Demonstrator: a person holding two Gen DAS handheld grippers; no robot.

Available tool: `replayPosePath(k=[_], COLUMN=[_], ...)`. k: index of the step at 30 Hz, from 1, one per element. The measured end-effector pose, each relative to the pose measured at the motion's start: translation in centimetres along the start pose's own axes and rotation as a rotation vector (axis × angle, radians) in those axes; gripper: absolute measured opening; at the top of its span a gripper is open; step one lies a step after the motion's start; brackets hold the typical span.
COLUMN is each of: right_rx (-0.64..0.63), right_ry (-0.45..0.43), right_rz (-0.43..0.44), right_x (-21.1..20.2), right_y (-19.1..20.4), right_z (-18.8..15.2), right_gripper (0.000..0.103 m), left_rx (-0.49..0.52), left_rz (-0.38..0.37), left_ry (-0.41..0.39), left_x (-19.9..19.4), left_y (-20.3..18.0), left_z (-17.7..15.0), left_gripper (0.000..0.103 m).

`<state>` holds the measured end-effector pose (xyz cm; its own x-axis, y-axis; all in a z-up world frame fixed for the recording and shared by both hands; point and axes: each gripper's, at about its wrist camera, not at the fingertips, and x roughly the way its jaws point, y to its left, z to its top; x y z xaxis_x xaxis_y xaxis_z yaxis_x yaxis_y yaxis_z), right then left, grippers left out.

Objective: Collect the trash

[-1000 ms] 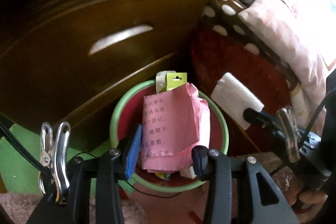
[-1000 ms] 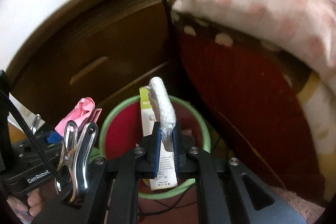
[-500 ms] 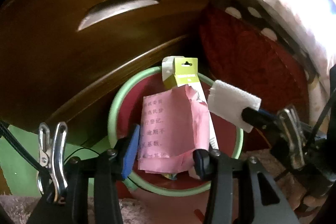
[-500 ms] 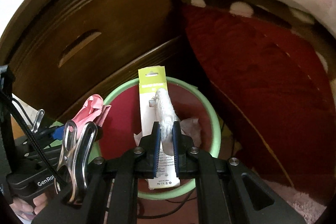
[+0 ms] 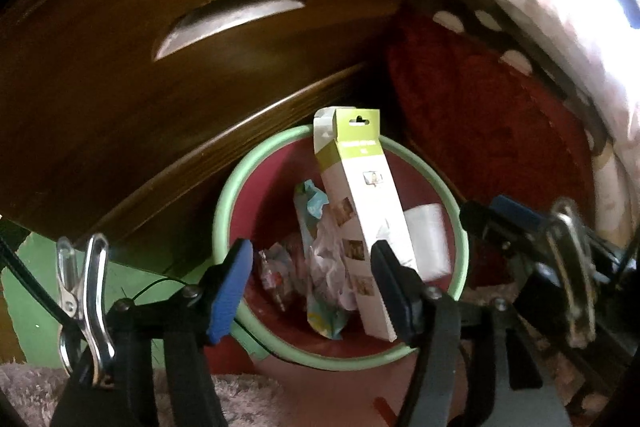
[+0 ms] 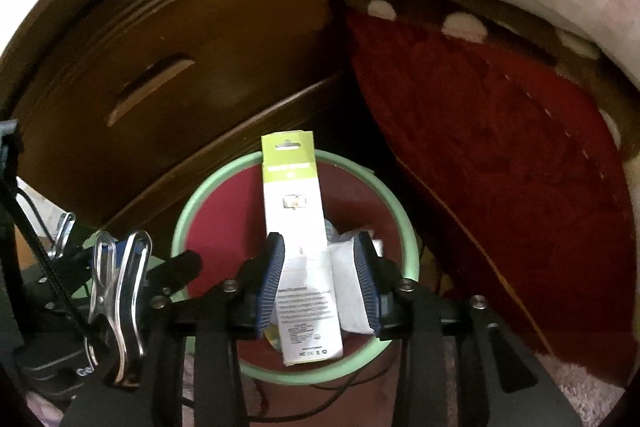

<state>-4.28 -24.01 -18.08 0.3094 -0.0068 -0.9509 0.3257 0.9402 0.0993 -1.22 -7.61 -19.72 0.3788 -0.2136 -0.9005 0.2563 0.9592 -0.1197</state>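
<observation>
Nearest the lens, the left gripper (image 5: 310, 289) hangs over the bin with its jaws opening and nothing pinched between them; the blue pad on one finger and the black tip of the other frame the trash below without touching it. The right gripper (image 6: 320, 281) does the same, its ribbed blue pads parting, with a white wad (image 6: 348, 283) loose between and below them, apparently falling or just landed. Both point steeply down over the opening, which suits dropping rather than placing. Under them sits the green-rimmed bin (image 5: 224, 195), red inside, holding crumpled wrappers (image 5: 320, 267) and a tall white-and-green box (image 5: 360, 211) that leans against the far rim. Behind stand a dark wooden cabinet (image 5: 200, 75) and a red bed cover (image 6: 500, 155).
</observation>
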Motion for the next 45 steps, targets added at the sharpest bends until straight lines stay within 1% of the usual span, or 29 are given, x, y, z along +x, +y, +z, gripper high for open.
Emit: replayPosePath(k=[2,3,5,7,11,14,17,24,45], right_rx=[-0.014,-0.024,-0.044,-0.056,-0.079,-0.045,-0.031,-0.028,0.016], right_ry=[-0.016,-0.024,-0.028,-0.024,-0.049,-0.040,-0.029,-0.016,-0.004], right_rz=[0.022,0.028,0.027,0.026,0.025,0.058,0.046,0.050,0.060], right_x=[-1.2,-1.8,-3.0,-3.9,-4.8,-4.2,-3.4,-2.8,-2.5], right_y=[0.2,0.2,0.4,0.5,0.4,-0.2,-0.5,-0.6,-1.0], right_z=[-0.2,-0.3,-0.8,-1.3,-2.5,-2.4,-2.3,-2.4,-2.4], right_gripper=[0.037,0.038,0.042,0.043,0.044,0.044,0.044,0.044,0.044], left_rx=[0.001,0.002,0.001,-0.005,-0.010,-0.004,-0.004,0.008,0.025], left_rz=[0.001,0.003,0.007,0.007,0.005,0.017,0.017,0.016,0.027], left_ry=[-0.015,-0.022,-0.034,-0.030,-0.034,-0.034,-0.030,-0.023,-0.004], left_x=[-0.6,-0.8,-1.3,-1.4,-1.5,-1.5,-1.4,-1.3,-0.6], left_y=[-0.1,-0.1,0.0,0.1,0.3,0.4,0.3,-0.1,-0.1], left_z=[-0.2,-0.3,-0.6,-0.6,-0.7,-0.8,-0.8,-0.9,-1.2], left_gripper=[0.066,0.068,0.071,0.071,0.071,0.071,0.071,0.071,0.071])
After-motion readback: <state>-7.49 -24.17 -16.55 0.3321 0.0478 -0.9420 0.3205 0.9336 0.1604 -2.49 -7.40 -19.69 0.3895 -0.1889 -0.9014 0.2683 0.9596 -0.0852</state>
